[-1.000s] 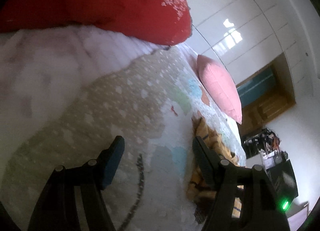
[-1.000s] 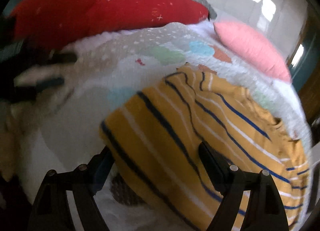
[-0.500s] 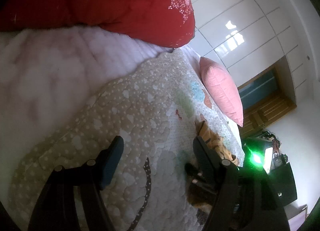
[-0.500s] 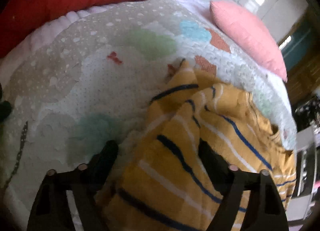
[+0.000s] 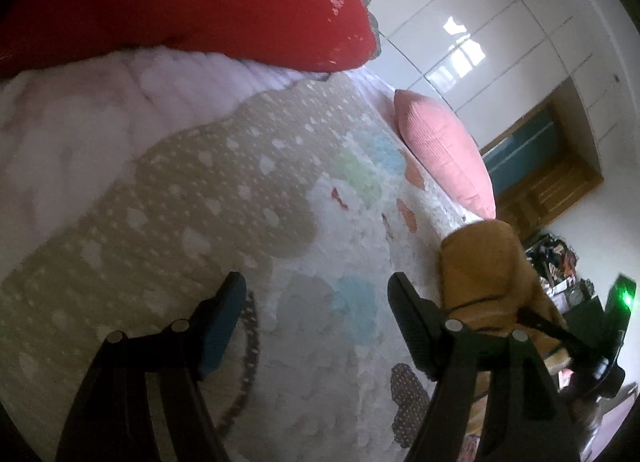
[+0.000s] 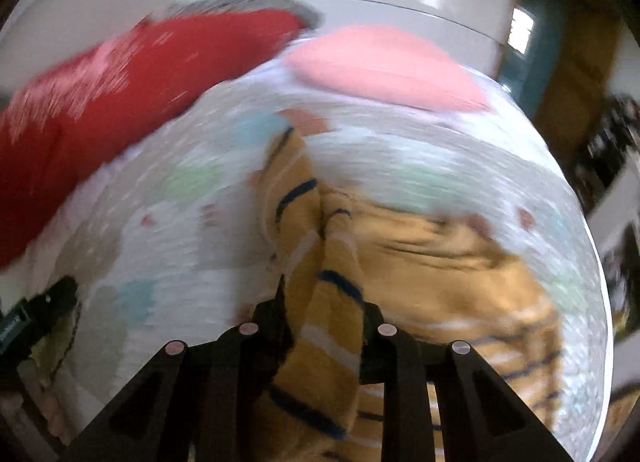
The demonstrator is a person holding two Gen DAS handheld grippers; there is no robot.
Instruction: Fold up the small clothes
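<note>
Comparing with half a second earlier, we find the right gripper (image 6: 322,302), then spread over the yellow striped garment (image 6: 432,262), now clamped on a raised fold of it above the quilt (image 5: 248,198), while the left gripper (image 5: 316,302) remains wide apart, gripping nothing, beside it.

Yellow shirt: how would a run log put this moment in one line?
step: fold | right gripper: shut on shirt, pinched fold raised | left gripper: open, over quilt | frame: blurred
</note>
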